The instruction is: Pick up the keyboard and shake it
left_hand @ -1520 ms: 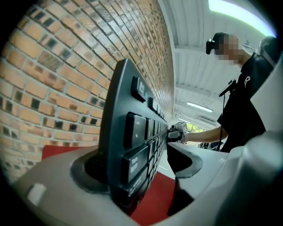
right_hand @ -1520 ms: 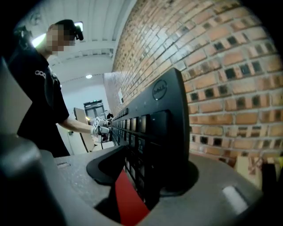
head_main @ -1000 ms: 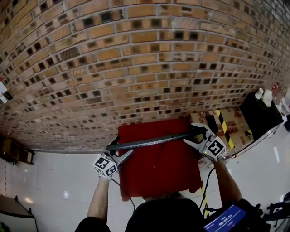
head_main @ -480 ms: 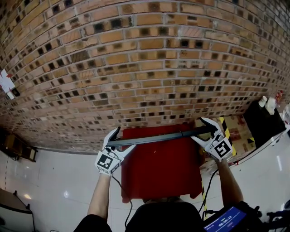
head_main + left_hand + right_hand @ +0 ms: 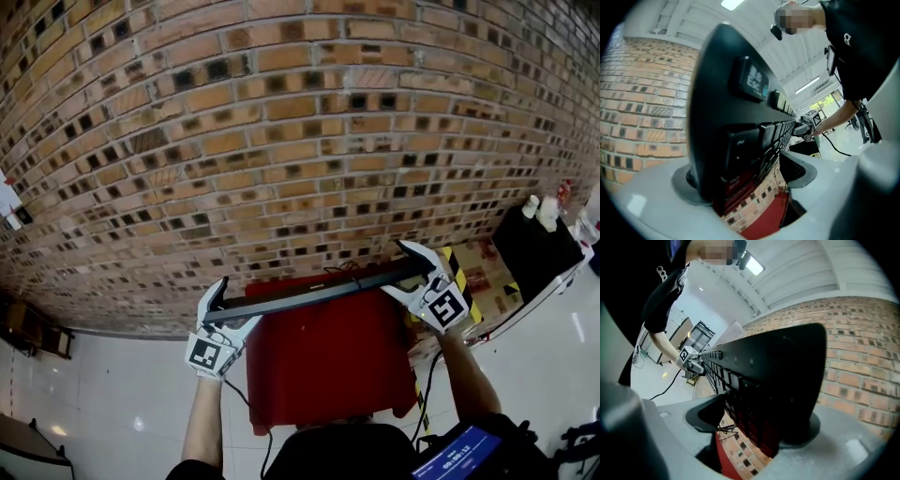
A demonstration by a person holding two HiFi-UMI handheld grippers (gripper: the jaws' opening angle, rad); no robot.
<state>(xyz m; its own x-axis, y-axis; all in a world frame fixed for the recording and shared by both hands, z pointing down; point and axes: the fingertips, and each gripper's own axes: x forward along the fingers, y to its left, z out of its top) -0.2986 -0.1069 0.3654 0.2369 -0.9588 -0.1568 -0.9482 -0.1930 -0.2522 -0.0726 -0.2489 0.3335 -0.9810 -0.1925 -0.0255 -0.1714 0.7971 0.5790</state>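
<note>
A black keyboard point(image 5: 314, 292) hangs in the air above the red table point(image 5: 328, 370), its right end higher than its left. My left gripper point(image 5: 230, 307) is shut on its left end and my right gripper point(image 5: 409, 272) on its right end. In the left gripper view the keyboard point(image 5: 740, 112) leans against one pad of the left gripper point(image 5: 745, 180), keys facing the other jaw. In the right gripper view the keyboard point(image 5: 768, 376) fills the right gripper point(image 5: 757, 423). The right jaws have just been opening, with the keyboard's end between them.
A brick wall point(image 5: 281, 141) rises close behind the table. At the right stand a black box point(image 5: 539, 246) and cardboard with yellow-black tape point(image 5: 466, 261). A thin cable point(image 5: 240, 395) hangs at the table's left. White floor lies to the left.
Both grippers have risen with the keyboard, lifting it well above the red table. The keyboard has rolled about its length, and its right end now sits higher than its left.
</note>
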